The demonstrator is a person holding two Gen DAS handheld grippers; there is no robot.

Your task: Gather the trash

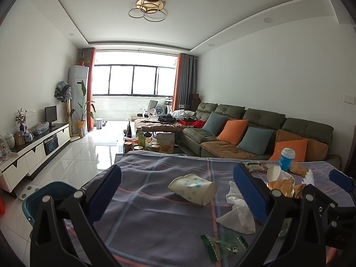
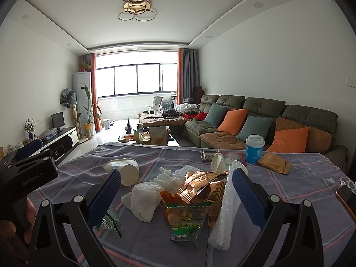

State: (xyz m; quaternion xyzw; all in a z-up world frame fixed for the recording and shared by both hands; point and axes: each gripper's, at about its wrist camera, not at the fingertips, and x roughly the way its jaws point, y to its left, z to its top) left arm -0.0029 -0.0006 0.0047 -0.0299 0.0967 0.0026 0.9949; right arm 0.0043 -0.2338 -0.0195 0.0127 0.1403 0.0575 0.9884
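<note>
Trash is lying scattered over a table draped in a grey-blue checked cloth (image 1: 155,211), with a teal bin (image 1: 47,197) sitting on the floor off the table's left edge. Going left to right in the left wrist view: a spotted paper cup (image 1: 193,188) is lying on its side, a crumpled white tissue (image 1: 239,211) is sitting just right of it, and a green-edged clear wrapper (image 1: 224,244) is lying nearer the camera. Further right a second white cup (image 1: 277,173), a gold foil wrapper (image 1: 281,187) and an upright blue lidded cup (image 1: 287,159) are crowding the far right side.

The left gripper (image 1: 178,194) is hanging above the cloth with its blue fingers (image 1: 106,195) spread wide and gripping nothing; the tipped cup is lying between them (whether under or beyond the tips, I cannot tell).

The right gripper (image 2: 176,197) is likewise splayed wide and empty. Between its pads are lying the tissue (image 2: 144,198), a green and orange snack bag (image 2: 184,218) and the gold foil (image 2: 200,182); a strip of white foam netting (image 2: 227,211) is lying right against the right finger (image 2: 247,195). A brown sachet (image 2: 274,162) is lying beside the blue cup (image 2: 254,149), and a phone (image 2: 346,197) is sitting at the right edge.

Bare cloth is staying open along the near and far-left parts of the table; beyond the far edge a cluttered coffee table (image 1: 149,143) and a green sofa (image 1: 255,131) are standing.
</note>
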